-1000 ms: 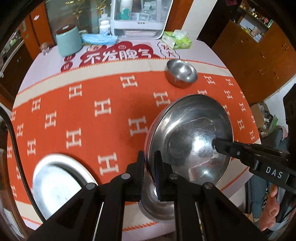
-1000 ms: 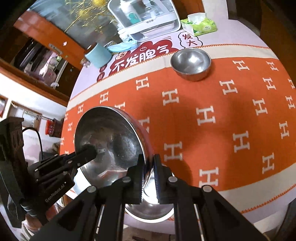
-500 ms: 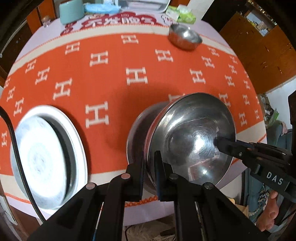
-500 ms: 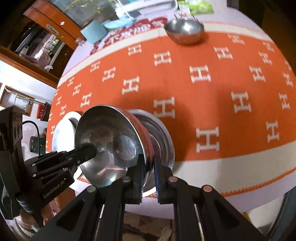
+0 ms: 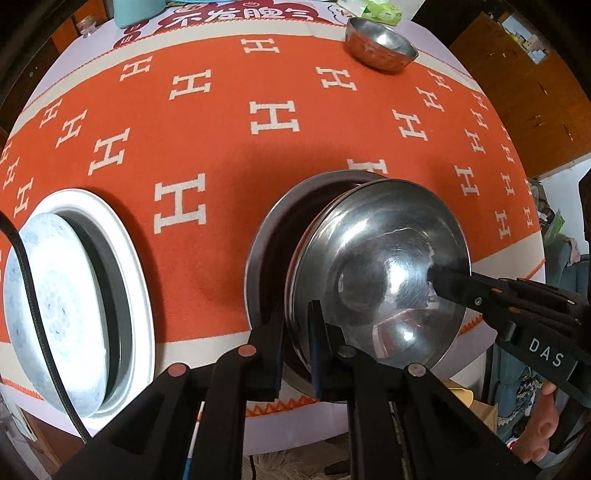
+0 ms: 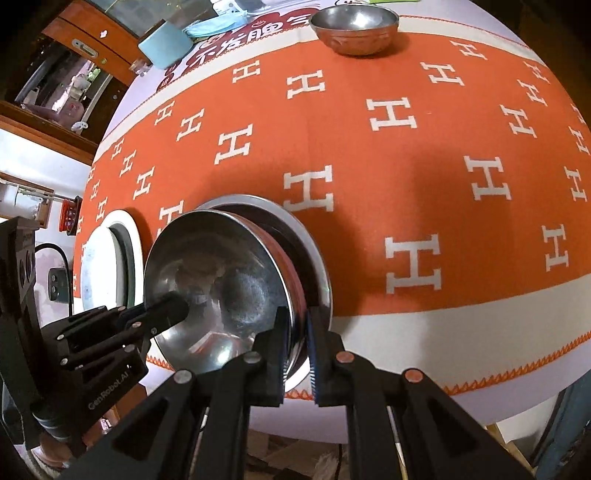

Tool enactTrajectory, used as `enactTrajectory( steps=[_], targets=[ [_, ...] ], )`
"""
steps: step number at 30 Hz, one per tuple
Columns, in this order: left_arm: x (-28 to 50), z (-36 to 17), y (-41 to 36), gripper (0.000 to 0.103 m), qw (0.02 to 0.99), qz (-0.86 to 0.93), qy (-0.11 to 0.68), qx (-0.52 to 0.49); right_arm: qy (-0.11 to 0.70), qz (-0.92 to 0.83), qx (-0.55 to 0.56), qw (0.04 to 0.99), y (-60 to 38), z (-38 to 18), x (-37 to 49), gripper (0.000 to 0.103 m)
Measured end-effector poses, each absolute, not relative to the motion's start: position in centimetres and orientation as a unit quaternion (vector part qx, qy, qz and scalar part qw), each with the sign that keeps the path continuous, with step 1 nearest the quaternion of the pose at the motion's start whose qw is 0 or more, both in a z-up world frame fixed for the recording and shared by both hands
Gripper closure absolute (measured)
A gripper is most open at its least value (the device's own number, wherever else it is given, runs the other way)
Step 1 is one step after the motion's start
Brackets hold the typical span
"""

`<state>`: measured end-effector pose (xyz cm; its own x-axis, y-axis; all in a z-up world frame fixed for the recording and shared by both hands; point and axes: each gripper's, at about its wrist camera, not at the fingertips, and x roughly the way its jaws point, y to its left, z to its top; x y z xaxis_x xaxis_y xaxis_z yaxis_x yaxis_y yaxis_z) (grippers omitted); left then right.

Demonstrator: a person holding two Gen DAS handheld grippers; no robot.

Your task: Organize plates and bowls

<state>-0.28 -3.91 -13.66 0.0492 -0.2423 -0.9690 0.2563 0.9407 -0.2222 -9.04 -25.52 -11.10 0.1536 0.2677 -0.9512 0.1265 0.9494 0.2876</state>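
Orange cloth (image 5: 229, 155) patterned with white H shapes covers a round table, with brown wooden cabinets (image 5: 532, 92) behind it. Both grippers point steeply down at the near edge of the table and share one steel bowl (image 5: 380, 273). Left gripper (image 5: 297, 325) is clamped on the bowl's rim, one finger outside the wall and one inside; right gripper (image 6: 297, 332) is clamped the same way on the opposite rim, and each shows in the other's view reaching in across the bowl. The bowl is tilted and sits partly within a wider steel basin (image 5: 269, 240) that rests on the cloth just beyond the fingertips; whether the two are touching cannot be told. To the left of the left gripper, near the table edge, lies a white plate (image 5: 129, 258) with a pale patterned plate (image 5: 51, 306) leaning in it. Far ahead of both grippers, at the back of the cloth, stands a small steel bowl (image 6: 354, 27), well apart from the rest. A teal cup (image 6: 166, 44) stands at the far left beyond a red printed banner (image 5: 236, 14), and a tissue pack (image 5: 373, 9) lies behind the small bowl.
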Motion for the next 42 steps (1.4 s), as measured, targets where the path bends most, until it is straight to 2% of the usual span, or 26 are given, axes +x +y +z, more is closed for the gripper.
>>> enactTrajectory(
  steps=[16,18,21,23,27,39,42],
  targets=[
    [0.4,-13.7,-4.3,0.074,0.718,-0.181,0.672,-0.009,0.644,0.049,0.093,0.758,-24.4,-10.6,-8.4,0.092],
    [0.4,-13.3,-4.1,0.06,0.717,-0.188,0.671,-0.017,0.641,0.047,0.089,0.761,-24.4,-10.4,-8.5,0.09],
    [0.2,-12.6,-4.4,0.043,0.72,-0.197,0.665,-0.018,0.631,0.029,0.074,0.772,-24.6,-9.9,-8.6,0.071],
    [0.1,-12.0,-4.6,0.034,0.734,-0.182,0.654,0.007,0.623,0.027,0.073,0.778,-24.8,-9.5,-8.6,0.067],
    [0.0,-10.7,-4.5,0.033,0.757,-0.172,0.629,0.038,0.621,0.025,0.084,0.779,-25.4,-9.3,-8.5,0.067],
    [-0.3,-10.2,-4.1,0.032,0.759,-0.174,0.627,0.022,0.623,0.04,0.081,0.777,-24.4,-9.4,-8.9,0.067],
    [-0.4,-9.7,-4.3,0.028,0.763,-0.172,0.622,0.027,0.62,0.042,0.083,0.779,-24.5,-9.2,-9.1,0.067]
  ],
)
